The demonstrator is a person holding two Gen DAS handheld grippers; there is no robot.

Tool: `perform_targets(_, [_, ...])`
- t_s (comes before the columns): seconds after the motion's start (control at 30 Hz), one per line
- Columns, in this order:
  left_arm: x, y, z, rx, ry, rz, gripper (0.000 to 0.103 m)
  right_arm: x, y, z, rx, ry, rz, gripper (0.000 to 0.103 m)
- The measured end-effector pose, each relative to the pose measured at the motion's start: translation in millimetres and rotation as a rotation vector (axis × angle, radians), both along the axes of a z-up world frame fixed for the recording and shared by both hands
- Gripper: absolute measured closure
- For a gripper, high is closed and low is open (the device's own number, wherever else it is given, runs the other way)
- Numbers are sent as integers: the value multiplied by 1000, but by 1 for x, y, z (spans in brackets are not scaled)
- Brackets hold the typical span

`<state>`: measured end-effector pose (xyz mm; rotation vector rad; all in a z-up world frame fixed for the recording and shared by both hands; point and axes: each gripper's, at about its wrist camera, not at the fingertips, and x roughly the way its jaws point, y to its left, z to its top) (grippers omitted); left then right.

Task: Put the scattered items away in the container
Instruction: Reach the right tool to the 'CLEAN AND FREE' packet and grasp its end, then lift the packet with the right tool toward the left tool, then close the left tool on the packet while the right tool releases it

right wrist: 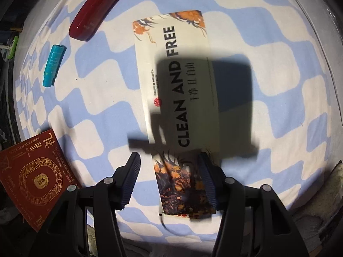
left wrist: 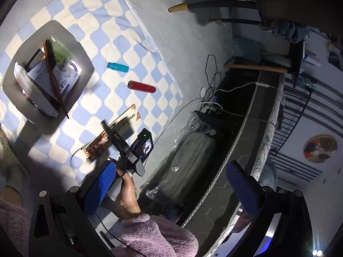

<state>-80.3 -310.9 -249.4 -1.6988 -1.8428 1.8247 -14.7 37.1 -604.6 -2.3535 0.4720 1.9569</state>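
While the right gripper [right wrist: 169, 180] hangs nose-down over the "CLEAN AND FREE" packet [right wrist: 178, 81], its jaws stand wide and released, nothing pinched; the near patterned end of the packet lies between them, right finger at its edge, left finger well clear on the cloth. Step in hand looks like the approach for the next pickup. The packet lies flat on the checked cloth [right wrist: 278, 53], so the next move likely needs one finger worked under a long edge, or a pinch across the narrow width, before closing. The left gripper [left wrist: 171, 184] is also open and empty, held off to the side. The container [left wrist: 83, 49] sits well apart on the cloth, already holding a brush and some packets. Still loose: red tube [right wrist: 96, 8], teal tube [right wrist: 52, 64], red booklet [right wrist: 32, 177].
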Motion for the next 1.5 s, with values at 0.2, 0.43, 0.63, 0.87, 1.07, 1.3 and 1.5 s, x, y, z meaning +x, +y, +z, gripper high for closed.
perform_targets(0.2, [-9, 0, 2, 57, 15, -2, 0, 6, 4, -14, 141, -34, 4, 25])
perform_targets(0.43, [-21, 25, -8, 9, -14, -85, 0, 16, 25, -2, 108, 26, 21, 55])
perform_targets(0.63, [-26, 40, 11, -14, -22, -125, 0, 35, 50, 30, 112, 73, 58, 68])
perform_targets(0.87, [-30, 58, 25, -171, -44, -261, 0, 46, 78, 123, -110, 218, -39, 69])
perform_targets(1.07, [-30, 83, 44, -129, 69, -335, 0, 56, 18, 242, -330, 322, 74, 66])
perform_targets(1.3, [-35, 134, 69, -165, 207, -442, 0, 88, -23, 333, -457, 406, 340, 65])
perform_targets(1.5, [-41, 149, 54, -192, 181, -466, 0, 117, -32, 333, -526, 461, 413, 65])
